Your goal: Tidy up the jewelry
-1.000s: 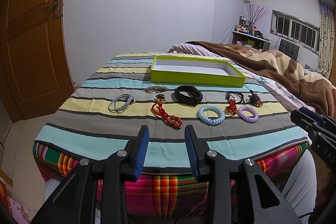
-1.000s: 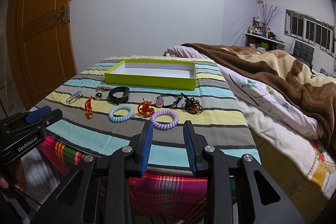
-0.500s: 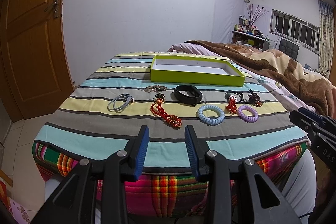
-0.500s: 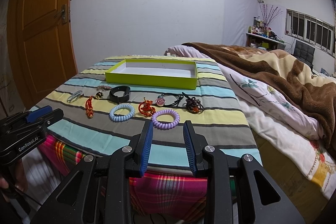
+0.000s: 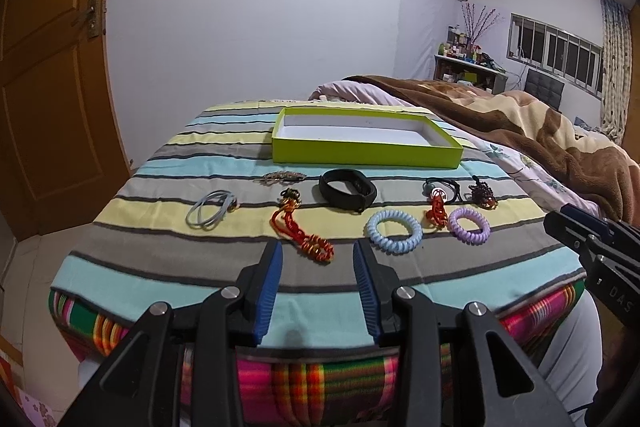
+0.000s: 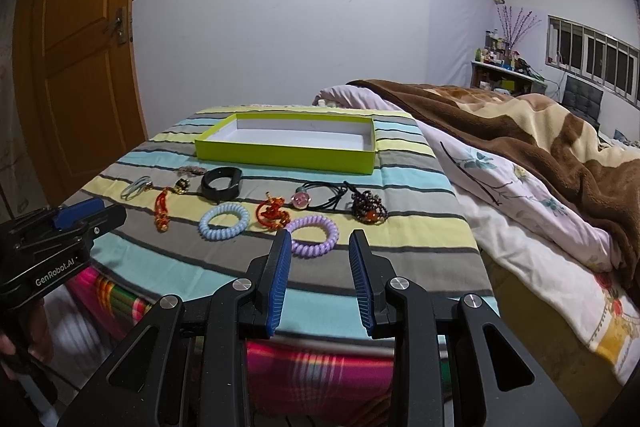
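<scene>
Jewelry lies in loose rows on the striped surface (image 5: 168, 267), none of it in the green box (image 5: 366, 151), which sits at 12 o'clock beyond the pieces. Left gripper (image 5: 318, 287): jaws open, holding nothing, hovering at the near edge with the red knotted cord (image 5: 304, 235) just ahead at 12 o'clock. Blue coil ring (image 5: 394, 231) lies at 1 o'clock, black band (image 5: 348, 189) beyond it. Right gripper (image 6: 318, 279): jaws open, empty, the purple coil ring (image 6: 314, 231) directly ahead at 12 o'clock. Bead bracelet (image 6: 368, 209) sits at 1 o'clock. Brown blanket (image 6: 520, 131) covers the bed at 3 o'clock.
</scene>
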### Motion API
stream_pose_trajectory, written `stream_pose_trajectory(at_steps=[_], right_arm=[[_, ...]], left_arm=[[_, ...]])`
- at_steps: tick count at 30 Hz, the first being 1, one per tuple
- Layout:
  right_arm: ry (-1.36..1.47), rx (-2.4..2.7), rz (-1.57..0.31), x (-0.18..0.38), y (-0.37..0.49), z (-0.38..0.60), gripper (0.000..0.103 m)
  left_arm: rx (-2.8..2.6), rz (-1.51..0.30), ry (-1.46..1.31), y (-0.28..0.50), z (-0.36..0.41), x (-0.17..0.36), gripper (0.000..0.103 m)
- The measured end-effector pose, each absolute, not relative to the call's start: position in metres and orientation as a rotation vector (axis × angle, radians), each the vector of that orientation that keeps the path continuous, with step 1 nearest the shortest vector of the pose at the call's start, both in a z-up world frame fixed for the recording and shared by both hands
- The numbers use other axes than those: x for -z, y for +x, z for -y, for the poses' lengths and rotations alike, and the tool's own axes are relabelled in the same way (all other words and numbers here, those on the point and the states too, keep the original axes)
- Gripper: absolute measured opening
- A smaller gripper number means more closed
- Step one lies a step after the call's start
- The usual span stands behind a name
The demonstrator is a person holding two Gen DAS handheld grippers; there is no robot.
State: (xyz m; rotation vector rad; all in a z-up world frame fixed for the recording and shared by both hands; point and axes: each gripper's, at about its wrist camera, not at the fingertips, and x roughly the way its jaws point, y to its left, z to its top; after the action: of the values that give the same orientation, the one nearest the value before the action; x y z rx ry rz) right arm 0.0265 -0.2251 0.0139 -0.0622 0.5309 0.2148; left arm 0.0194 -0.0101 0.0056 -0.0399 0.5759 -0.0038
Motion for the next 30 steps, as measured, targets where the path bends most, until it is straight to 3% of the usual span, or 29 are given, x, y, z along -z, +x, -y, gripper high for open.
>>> stream_pose_trajectory(at_steps=[30], right_arm=[[-0.059, -0.267, -0.831, 0.022, 0.166, 0.246, 0.031]], left_arm=[[0.014, -0.776, -0.103, 0.15, 0.014, 0.016, 0.039]])
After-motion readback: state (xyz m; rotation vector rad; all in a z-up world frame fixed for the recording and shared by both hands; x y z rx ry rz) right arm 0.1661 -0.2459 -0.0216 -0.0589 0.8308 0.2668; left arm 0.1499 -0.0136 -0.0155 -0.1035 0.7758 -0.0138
